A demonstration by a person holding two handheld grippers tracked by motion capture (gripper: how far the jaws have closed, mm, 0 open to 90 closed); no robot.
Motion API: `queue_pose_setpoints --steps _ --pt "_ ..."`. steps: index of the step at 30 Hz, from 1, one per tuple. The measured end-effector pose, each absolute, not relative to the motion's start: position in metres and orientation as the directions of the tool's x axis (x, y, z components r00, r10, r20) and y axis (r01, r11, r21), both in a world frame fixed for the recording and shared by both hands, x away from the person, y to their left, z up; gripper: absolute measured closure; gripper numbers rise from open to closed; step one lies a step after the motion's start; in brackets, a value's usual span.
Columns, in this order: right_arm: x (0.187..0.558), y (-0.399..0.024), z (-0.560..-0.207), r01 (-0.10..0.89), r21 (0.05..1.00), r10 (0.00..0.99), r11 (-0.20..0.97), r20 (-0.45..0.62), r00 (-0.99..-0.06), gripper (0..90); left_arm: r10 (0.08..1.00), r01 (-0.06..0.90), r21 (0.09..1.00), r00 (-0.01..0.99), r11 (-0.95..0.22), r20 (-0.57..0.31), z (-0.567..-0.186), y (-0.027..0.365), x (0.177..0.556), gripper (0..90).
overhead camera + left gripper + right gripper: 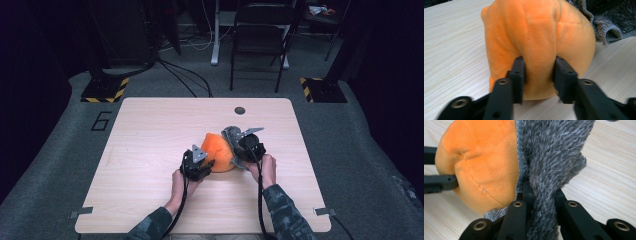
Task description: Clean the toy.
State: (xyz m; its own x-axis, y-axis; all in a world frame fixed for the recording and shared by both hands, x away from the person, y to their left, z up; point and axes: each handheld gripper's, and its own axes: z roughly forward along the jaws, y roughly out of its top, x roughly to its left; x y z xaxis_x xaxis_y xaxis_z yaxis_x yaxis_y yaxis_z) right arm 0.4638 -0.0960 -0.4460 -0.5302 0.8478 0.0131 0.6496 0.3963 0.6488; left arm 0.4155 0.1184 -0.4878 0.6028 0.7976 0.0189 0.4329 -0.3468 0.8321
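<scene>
Mid-surface (150, 130), an orange plush toy (218, 151) partly sheathed in a grey fuzzy cover (231, 134), lying a little right of centre on the pale wood.

Left claw (206, 165) pinched on a fold of the orange plush at the end nearest the person; in the left gripper view the plush (536, 37) bulging between the two black pads, both pressed into it. Clamped, though not fully together, given the thickness of stuffing caught there.

Right claw (241, 145) clamped on the grey cover at the toy's far right side; in the right gripper view a band of grey fleece (549, 170) running straight down between the jaws, gripped tight, its stitched edge lying against the orange body (479, 162). Left claw's black jaws visible there too, at the far left edge, biting the plush.

Judged from this: both grips secured, cover and toy held at opposite ends, ready for pulling apart or sliding together. Impossible to tell which way the work runs, dressing or stripping. Most of the orange body bare, only the right end under the grey. Left to do: either drawing the cover over the rest, or freeing that last end.
</scene>
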Motion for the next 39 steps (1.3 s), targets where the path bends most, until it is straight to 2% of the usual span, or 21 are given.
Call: queue_pose_setpoints --steps 2,6,12,16,21,26,39 --pt "0.463 -0.097 -0.444 0.641 0.655 0.845 0.401 0.006 -0.535 79.6 0.798 0.431 0.835 0.602 -0.342 0.016 -0.488 0.119 0.415 71.9" --pt "0.461 -0.096 -0.433 0.633 0.669 0.849 0.391 0.004 -0.529 79.6 0.809 0.423 0.854 0.588 -0.301 -0.006 -0.485 0.121 0.414 77.3" --pt "0.446 -0.087 -0.402 0.567 0.731 0.828 0.380 0.005 -0.561 79.6 0.818 0.424 0.875 0.573 -0.235 -0.058 -0.471 0.121 0.408 78.4" --pt "0.432 -0.068 -0.388 0.505 0.750 0.783 0.427 -0.027 -0.621 79.5 0.810 0.437 0.873 0.579 -0.218 -0.088 -0.468 0.119 0.403 78.1" --pt "0.436 -0.055 -0.408 0.512 0.708 0.775 0.486 -0.078 -0.627 79.6 0.804 0.453 0.860 0.588 -0.233 -0.092 -0.473 0.117 0.403 77.5" --pt "0.447 -0.070 -0.420 0.565 0.691 0.808 0.451 -0.048 -0.587 79.7 0.797 0.448 0.858 0.598 -0.251 -0.079 -0.476 0.119 0.407 76.9" --pt "0.465 -0.101 -0.455 0.675 0.606 0.866 0.420 -0.045 -0.498 79.7 0.789 0.463 0.847 0.608 -0.261 -0.089 -0.479 0.125 0.413 75.7"
